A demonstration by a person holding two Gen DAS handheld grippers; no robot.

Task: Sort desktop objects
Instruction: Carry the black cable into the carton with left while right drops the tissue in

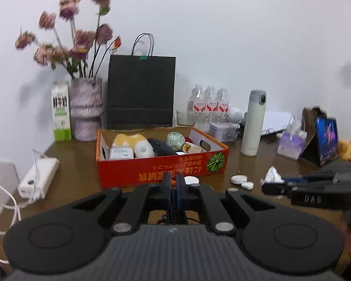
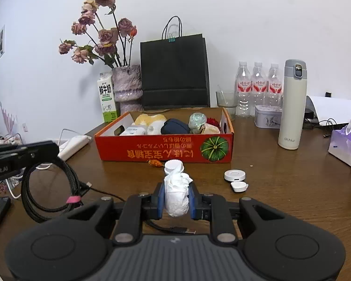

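I see the right gripper (image 2: 176,197) angled slightly down toward the red box (image 2: 163,146), jaws pinching a crumpled white tissue (image 2: 176,195) that sits upright between the blue pads, lifted off the brown desk (image 2: 280,187). Left gripper (image 1: 174,187) points the same way, jaws pressed together on a coiled black cable (image 1: 174,208); in the right view the cable (image 2: 46,187) hangs as a loop below it, on the left. White cap (image 2: 173,165) and orange wrapper (image 2: 155,163) lie just near of the box front. Two white round cases (image 2: 235,175) sit right of them. Box already holds assorted items.
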